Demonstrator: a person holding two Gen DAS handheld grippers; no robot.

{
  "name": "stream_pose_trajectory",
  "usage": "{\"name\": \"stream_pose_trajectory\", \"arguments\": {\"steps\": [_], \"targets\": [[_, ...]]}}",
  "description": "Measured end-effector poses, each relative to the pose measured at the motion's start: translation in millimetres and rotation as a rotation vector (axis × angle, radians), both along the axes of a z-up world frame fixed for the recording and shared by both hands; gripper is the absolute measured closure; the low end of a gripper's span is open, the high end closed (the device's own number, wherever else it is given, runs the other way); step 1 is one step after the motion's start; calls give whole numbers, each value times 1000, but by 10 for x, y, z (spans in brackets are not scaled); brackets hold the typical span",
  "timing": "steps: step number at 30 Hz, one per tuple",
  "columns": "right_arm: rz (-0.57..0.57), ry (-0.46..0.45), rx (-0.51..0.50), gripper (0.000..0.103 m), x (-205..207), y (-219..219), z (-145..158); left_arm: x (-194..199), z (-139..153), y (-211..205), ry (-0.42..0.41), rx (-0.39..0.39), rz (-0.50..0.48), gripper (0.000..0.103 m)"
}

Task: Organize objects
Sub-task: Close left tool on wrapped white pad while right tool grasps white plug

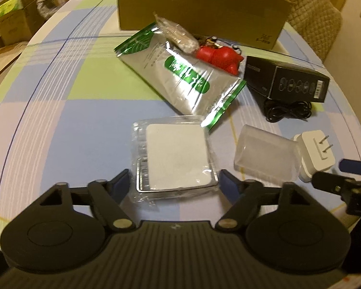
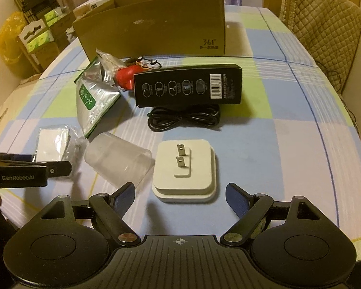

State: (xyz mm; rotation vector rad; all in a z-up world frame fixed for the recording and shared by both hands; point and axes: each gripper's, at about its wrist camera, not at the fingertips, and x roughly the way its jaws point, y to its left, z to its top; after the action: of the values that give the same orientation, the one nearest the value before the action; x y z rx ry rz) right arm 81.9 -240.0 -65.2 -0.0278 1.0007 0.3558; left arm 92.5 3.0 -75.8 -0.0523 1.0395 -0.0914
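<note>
Between left gripper point(image 1: 173, 183) fingers, unclamped: bagged white pad point(image 1: 177, 155) on tablecloth point(image 1: 60, 125); light, film judged slippery, best pinched at stiff side edges. Right gripper point(image 2: 180, 200) spread, charger plug point(image 2: 184, 171) framed, untouched.

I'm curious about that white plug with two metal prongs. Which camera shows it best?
The right wrist view: the white plug lies whole and central, prongs up. The left wrist view catches it only near the right edge, partly behind the clear cup.

red toy point(image 2: 125, 78) mostly hidden behind black box point(image 2: 187, 88) and foil pouch point(image 2: 93, 101). cardboard box point(image 1: 199, 7) top cut off by frame edge. pouch print blurred, unreadable.
</note>
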Motion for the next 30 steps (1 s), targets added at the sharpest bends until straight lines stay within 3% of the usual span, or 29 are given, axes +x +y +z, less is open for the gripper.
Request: {"name": "stream_pose_trajectory", "arguments": {"steps": [3,8,11,16,22,28,30], "targets": [[-1,-8,-13,24,43,32,-29,25,10,31,-8,17,-7,32],[6,-1,-48,36,161,76,-112,11,13,56,-17,15,6,28],[13,-3,-70,38,192,109,-149,-32,31,52,-37,29,21,22],[18,-31,-114,39,170,170,-180,-83,43,19,-88,55,48,21],[13,-48,-123,39,171,192,-199,-49,-30,-25,-86,78,46,22],[9,-62,-121,41,171,189,-204,-50,-63,-71,-87,98,5,38],[7,-62,-120,41,163,178,-200,-47,-54,-66,-82,101,1,38]]}}
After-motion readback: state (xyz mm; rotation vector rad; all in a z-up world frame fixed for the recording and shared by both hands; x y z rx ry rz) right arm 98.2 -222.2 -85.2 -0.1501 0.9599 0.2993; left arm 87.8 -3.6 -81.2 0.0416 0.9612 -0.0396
